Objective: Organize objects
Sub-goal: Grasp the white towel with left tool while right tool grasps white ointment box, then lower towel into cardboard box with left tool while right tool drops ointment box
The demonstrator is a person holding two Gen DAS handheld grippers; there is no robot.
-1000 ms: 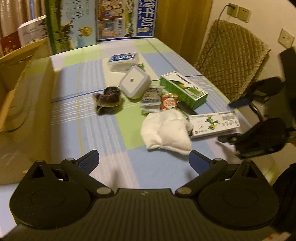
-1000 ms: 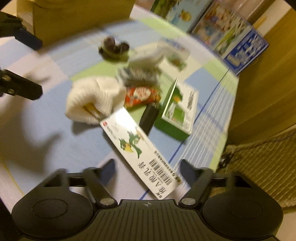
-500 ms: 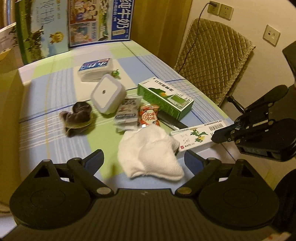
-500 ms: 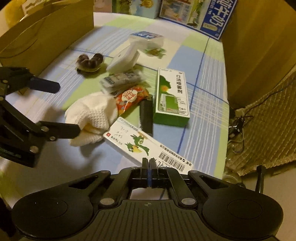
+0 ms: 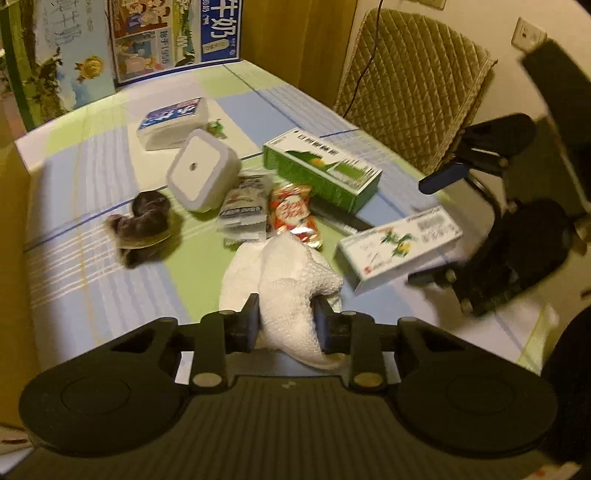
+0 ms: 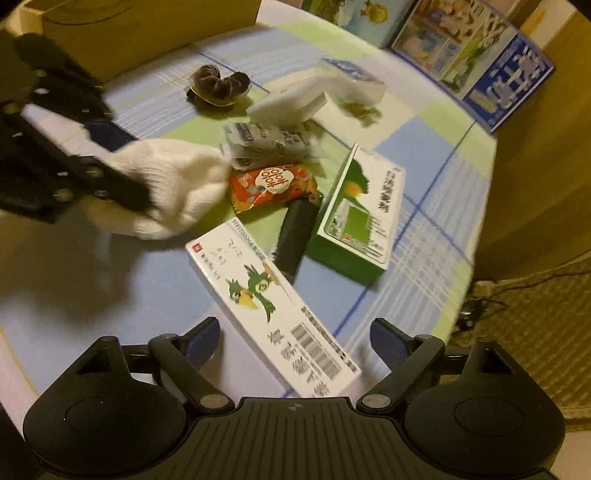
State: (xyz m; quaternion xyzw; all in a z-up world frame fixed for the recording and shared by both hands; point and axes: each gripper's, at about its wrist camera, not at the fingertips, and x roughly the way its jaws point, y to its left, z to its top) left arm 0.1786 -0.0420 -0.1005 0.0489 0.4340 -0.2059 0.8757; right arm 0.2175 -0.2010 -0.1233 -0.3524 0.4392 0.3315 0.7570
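White knitted cloth [image 5: 291,284] sits bunched at the bench's [image 5: 92,280] near edge, clamped in the left tongs [image 5: 286,314]; lifted, its loose far folds could snag the orange snack packet [image 5: 293,214] touching it. Right tongs [image 6: 291,339] gape around the white bird-printed carton [image 6: 273,295], which could skid off if nudged.

Quilted chair [image 5: 413,85] beside the table, wall sockets [image 5: 526,33], wooden panel [image 5: 295,44], cable [image 6: 517,284] on the floor

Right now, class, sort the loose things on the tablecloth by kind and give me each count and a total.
Cardboard boxes: 2 (green box, white box)
Snack and sachet packets: 2 (red packet, white sachets)
White plastic items: 2 (square device, lidded tub)
White cloth: 1
Brown hair tie: 1
Black bar: 1
Total: 9
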